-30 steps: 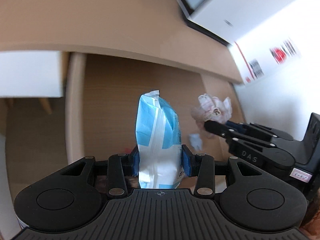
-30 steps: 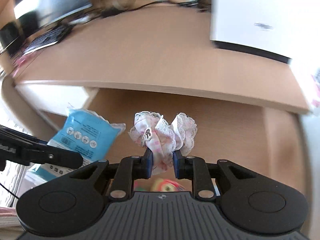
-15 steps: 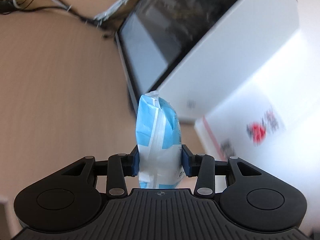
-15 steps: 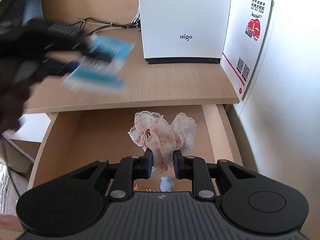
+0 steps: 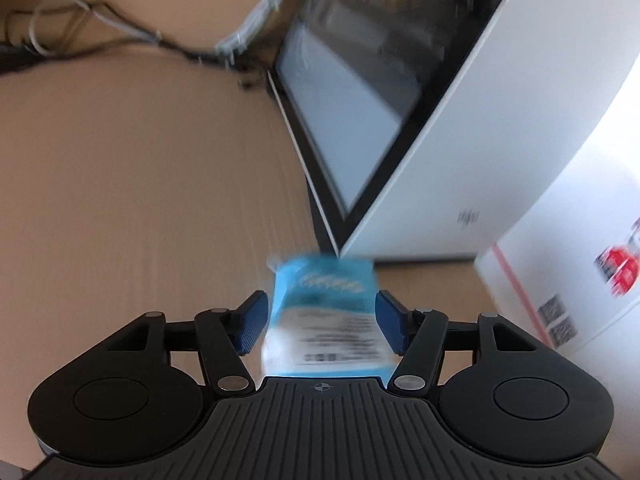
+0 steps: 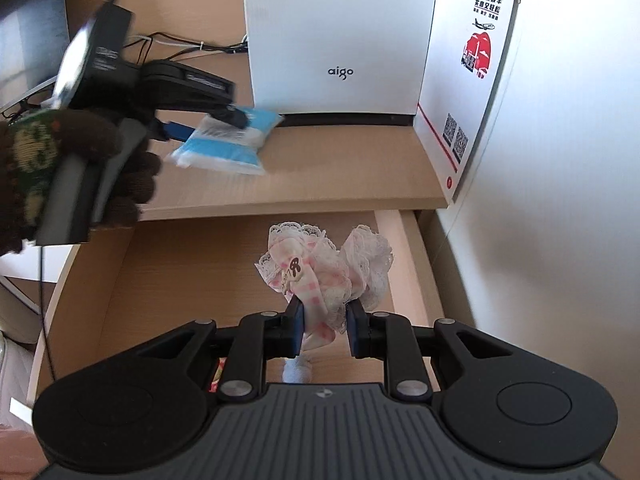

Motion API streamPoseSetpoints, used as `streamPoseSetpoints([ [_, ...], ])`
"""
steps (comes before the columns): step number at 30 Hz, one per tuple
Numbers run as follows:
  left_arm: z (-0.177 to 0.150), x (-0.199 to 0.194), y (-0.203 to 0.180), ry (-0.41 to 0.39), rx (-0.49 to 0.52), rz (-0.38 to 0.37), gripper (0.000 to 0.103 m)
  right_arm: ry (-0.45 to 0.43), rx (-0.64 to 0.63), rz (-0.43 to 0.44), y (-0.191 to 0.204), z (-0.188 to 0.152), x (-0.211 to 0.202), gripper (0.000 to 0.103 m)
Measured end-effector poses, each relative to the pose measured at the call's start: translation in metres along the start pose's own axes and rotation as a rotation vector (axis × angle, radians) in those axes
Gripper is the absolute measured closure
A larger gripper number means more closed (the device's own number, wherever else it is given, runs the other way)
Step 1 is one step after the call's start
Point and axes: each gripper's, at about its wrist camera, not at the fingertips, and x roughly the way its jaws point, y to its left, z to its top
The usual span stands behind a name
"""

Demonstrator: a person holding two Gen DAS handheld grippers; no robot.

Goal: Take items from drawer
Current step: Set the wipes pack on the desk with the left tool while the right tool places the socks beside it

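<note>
A blue and white wipes pack point(image 5: 324, 320) sits blurred between the blue pads point(image 5: 252, 322) of my left gripper point(image 5: 320, 314). Its jaws are opening and the pads stand clear of the pack. In the right wrist view the pack point(image 6: 228, 144) lies tilted just above the desk top point(image 6: 320, 176), at the tips of the left gripper point(image 6: 212, 124), which a gloved hand point(image 6: 80, 160) holds. My right gripper point(image 6: 322, 320) is shut on a pink lace-trimmed scrunchie point(image 6: 320, 268), held above the open wooden drawer point(image 6: 412, 264).
A white "aigo" box point(image 6: 340, 40) stands at the back of the desk, with a white card bearing a red picture point(image 6: 468, 80) leaning at the right by the wall. Cables point(image 5: 120, 36) trail behind. Small items point(image 6: 298, 372) lie in the drawer under my right gripper.
The left gripper carried the pack up from the drawer over the desk, then spread its jaws off it; the pack tipped flat. The right gripper rose slightly, scrunchie still gripped.
</note>
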Motion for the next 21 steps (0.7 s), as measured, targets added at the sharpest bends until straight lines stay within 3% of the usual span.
streamPoseSetpoints([
  [4,0.003,-0.045,0.019,-0.077,-0.066,-0.039,0.039,-0.042,0.005,0.019,-0.006,0.014,0.004,0.083],
  [8,-0.019,-0.094,0.026,-0.096,-0.04,-0.028,0.039,-0.068,0.017,0.049,-0.013,0.042,0.02,0.083],
  [12,-0.058,-0.126,0.038,0.004,0.052,-0.024,0.039,-0.097,0.017,0.095,-0.014,0.08,0.046,0.083],
  [17,-0.102,-0.142,0.047,0.165,0.081,-0.031,0.039,-0.143,-0.01,0.122,-0.003,0.127,0.083,0.082],
  [18,-0.108,-0.144,0.05,0.182,0.081,-0.028,0.039,-0.145,-0.005,0.137,-0.001,0.133,0.09,0.076],
  [19,-0.113,-0.146,0.051,0.197,0.08,-0.022,0.039,-0.135,-0.001,0.155,0.0,0.139,0.097,0.059],
  [21,-0.121,-0.152,0.054,0.222,0.089,-0.013,0.039,-0.127,0.016,0.16,0.002,0.141,0.111,0.038],
])
